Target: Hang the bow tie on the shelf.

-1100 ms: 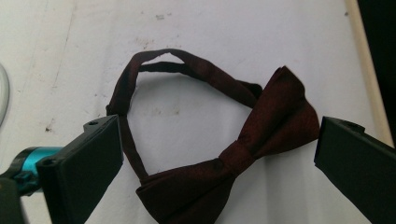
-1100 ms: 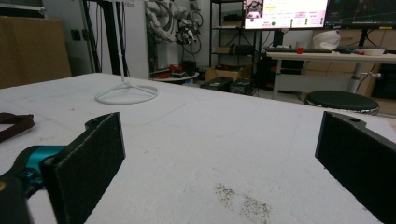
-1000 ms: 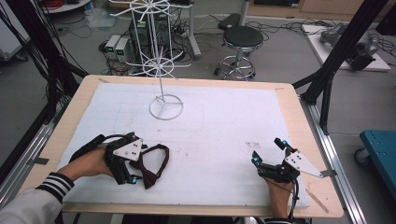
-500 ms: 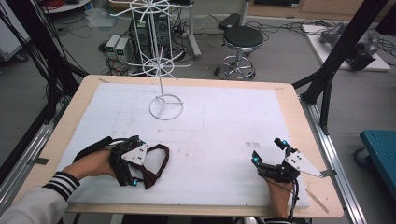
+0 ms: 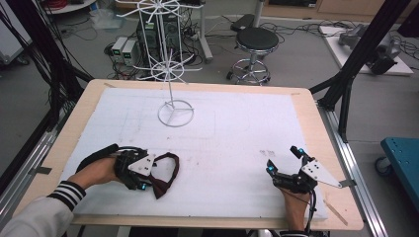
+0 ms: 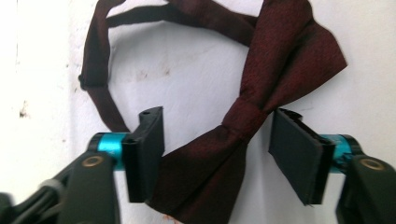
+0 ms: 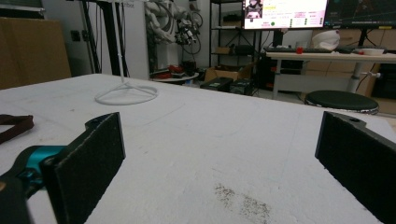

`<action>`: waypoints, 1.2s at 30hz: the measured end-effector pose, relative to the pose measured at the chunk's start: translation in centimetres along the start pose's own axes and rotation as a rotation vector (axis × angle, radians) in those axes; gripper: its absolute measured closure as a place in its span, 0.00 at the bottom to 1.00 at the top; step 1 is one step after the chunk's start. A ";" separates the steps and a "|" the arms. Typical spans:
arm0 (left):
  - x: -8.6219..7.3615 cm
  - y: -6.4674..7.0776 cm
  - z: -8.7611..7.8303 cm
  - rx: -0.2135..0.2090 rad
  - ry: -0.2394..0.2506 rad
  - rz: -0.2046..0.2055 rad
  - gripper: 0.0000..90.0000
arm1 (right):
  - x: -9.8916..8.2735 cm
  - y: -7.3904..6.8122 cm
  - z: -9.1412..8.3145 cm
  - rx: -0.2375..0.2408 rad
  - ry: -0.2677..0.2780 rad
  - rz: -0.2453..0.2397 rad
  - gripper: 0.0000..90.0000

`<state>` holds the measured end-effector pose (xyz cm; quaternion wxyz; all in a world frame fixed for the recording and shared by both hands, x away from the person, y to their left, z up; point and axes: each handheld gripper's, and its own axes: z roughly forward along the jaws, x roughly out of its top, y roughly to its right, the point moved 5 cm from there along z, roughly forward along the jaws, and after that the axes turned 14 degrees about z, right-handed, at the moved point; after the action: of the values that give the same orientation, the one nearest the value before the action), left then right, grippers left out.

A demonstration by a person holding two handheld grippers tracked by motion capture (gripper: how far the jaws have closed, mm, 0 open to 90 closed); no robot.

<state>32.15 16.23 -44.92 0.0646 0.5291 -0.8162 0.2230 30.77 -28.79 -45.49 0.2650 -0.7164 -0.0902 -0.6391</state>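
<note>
Maroon bow tie [image 6: 261,93] lies between left hand-held gripper [image 6: 217,151] jaws, seemingly untouched.

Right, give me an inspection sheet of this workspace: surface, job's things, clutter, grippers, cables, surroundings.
Surface: white foam sheet on a wooden table, with dark smudges on the foam near the right gripper.
Job's things: dark red bow tie lying flat, its strap looped; white wire rack standing at the far side.
Clutter: nothing seen.
Grippers: left gripper open, its jaws either side of the bow tie's knot, not closed on it; right gripper open over bare foam, holding nothing.
Cables: a black cable trails from the right gripper along the hand.
Surroundings: black stool, computer towers and loose floor cables beyond the table.
</note>
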 end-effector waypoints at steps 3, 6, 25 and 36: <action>0.0 0.1 0.1 -0.007 -0.013 0.015 0.57 | 0.0 0.0 0.0 0.000 0.000 0.000 0.01; 0.1 0.2 0.2 -0.004 -0.041 0.016 0.73 | 0.0 0.0 0.0 0.001 -0.001 0.001 0.01; 0.7 -0.8 -1.6 0.120 0.037 -0.127 0.84 | 0.0 0.0 0.0 0.000 0.003 -0.002 0.01; 1.1 -1.7 -3.3 0.187 0.156 -0.239 0.84 | 0.0 0.1 0.0 0.001 0.002 -0.001 0.01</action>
<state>32.74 16.17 -41.06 0.1043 0.6072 -0.7157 0.3290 30.80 -28.84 -45.48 0.2649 -0.7156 -0.0906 -0.6399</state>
